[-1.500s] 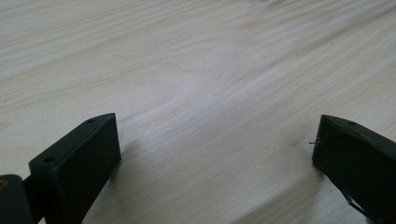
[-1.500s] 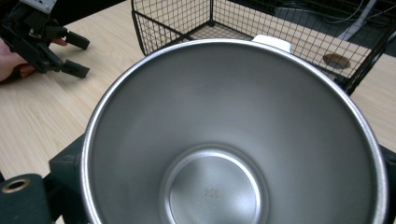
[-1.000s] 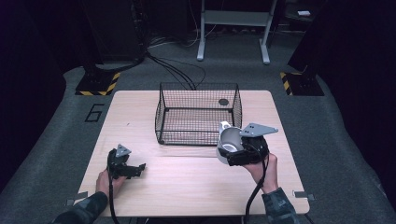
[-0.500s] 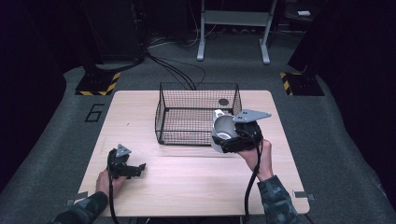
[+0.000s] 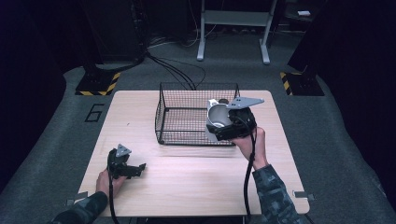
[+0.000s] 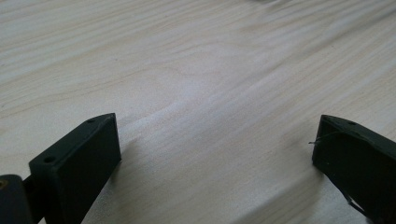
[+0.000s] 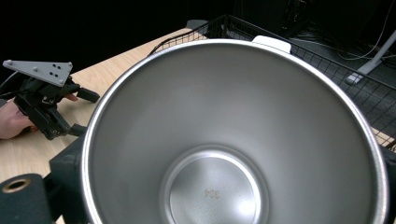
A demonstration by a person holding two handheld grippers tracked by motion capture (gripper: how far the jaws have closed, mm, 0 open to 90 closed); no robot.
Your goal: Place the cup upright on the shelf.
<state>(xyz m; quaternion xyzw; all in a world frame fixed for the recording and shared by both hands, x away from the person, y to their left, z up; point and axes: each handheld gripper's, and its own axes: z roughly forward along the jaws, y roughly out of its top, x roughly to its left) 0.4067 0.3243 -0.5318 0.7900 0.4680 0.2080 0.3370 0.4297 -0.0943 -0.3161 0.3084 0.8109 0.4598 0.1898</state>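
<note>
Steel cup [image 5: 217, 118] clamped in right gripper [image 5: 224, 125], centre-right of frame, over the wire basket's [image 5: 187, 116] near right rim. Left gripper [image 5: 133, 169] spread open on bare tabletop [image 5: 196, 182], lower left.

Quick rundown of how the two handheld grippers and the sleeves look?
Both are black handheld units. The left gripper has blocky black fingers and a small grey three-cornered plate on top; the right gripper carries a larger grey plate with small holes. A black cable trails from each toward the person. Both sleeves are dark camouflage-patterned fabric.
</note>
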